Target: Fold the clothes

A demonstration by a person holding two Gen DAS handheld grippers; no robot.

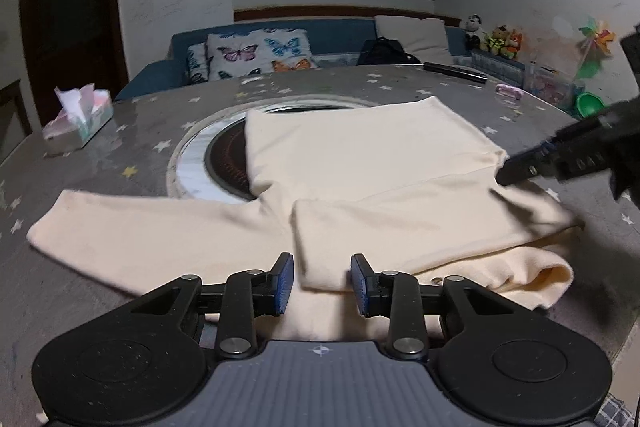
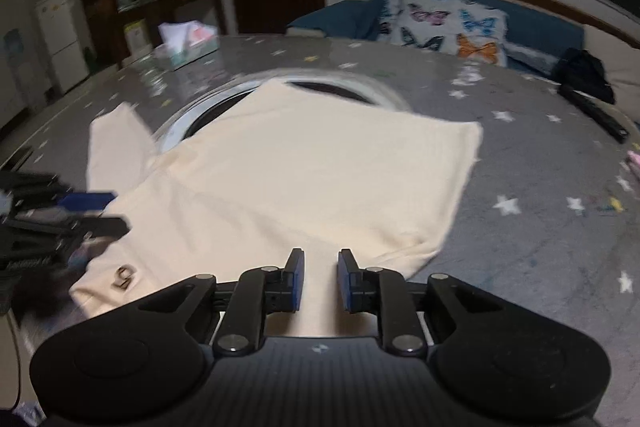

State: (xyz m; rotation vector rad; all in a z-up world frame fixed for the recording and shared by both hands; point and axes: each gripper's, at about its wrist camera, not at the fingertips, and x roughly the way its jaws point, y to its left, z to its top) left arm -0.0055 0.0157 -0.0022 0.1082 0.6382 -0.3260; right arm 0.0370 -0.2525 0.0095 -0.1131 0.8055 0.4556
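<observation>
Cream long-sleeved top (image 1: 360, 163) lies spread on a round grey table (image 1: 132, 143) patterned with small stars, its far part draped over a recessed circular heater (image 1: 224, 163) at the table's centre. One sleeve (image 1: 312, 239) is already folded across the body, its cuff end lying just in front of the left gripper (image 1: 322, 283). The other sleeve (image 1: 120, 231) lies stretched flat out to the side, away from the body. The hem end at the far side is flat and unfolded. By my reading the fold is partway: one sleeve is in, one is out, and the body has yet to be doubled over. The left gripper hovers over the near edge of the top with its blue-padded jaws parted and nothing between them. The right gripper (image 2: 321, 281) is also parted, more narrowly, and holds nothing, sitting low over the garment's near right side; in the left view its tip rests at the cloth's right edge. A tissue box (image 1: 78, 121) stands well apart on the table. A sofa with butterfly cushions (image 1: 256, 53) sits behind.
</observation>
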